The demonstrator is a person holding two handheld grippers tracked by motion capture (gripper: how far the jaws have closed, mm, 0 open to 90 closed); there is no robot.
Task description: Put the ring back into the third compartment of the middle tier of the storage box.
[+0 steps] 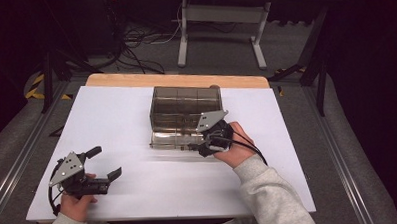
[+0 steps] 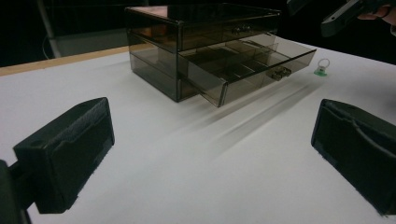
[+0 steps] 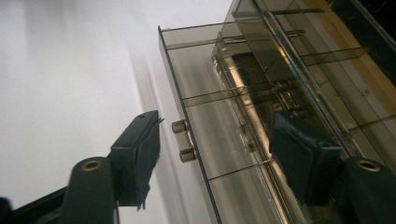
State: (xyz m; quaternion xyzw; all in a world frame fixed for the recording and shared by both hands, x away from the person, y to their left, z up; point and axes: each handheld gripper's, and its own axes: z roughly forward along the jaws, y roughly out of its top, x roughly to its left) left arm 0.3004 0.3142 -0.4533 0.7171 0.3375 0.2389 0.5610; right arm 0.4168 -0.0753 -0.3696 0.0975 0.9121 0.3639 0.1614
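The lower drawer [image 2: 252,63] of the smoked plastic organiser [image 1: 186,110] stands pulled out toward the person, so the opening looks done. From how things lie, what is left is probably putting something into it and sliding it shut, perhaps the small green-based ring [image 2: 321,68] lying on the table just beside the drawer's front corner; that is a guess.

The right gripper [image 3: 215,144] sits at the drawer's front, at about five o'clock from the organiser in the high view. Its jaws stand apart, one outside the drawer front and one over the tray, with the little brass-toned handle [image 3: 183,140] between them and no pad touching it. It holds nothing.

The left gripper [image 1: 104,163] rests low at about eight o'clock on the table [image 1: 112,125], jaws wide and empty.

The organiser is a boxy, translucent brown-grey case with hard, glossy walls and sharp edges. The drawer is split by thin partitions into small cells. The handle is a short bar on two round posts. The gripper pads look matte, black and slightly rough. The table top is flat, smooth white with a pale wooden strip at twelve o'clock.
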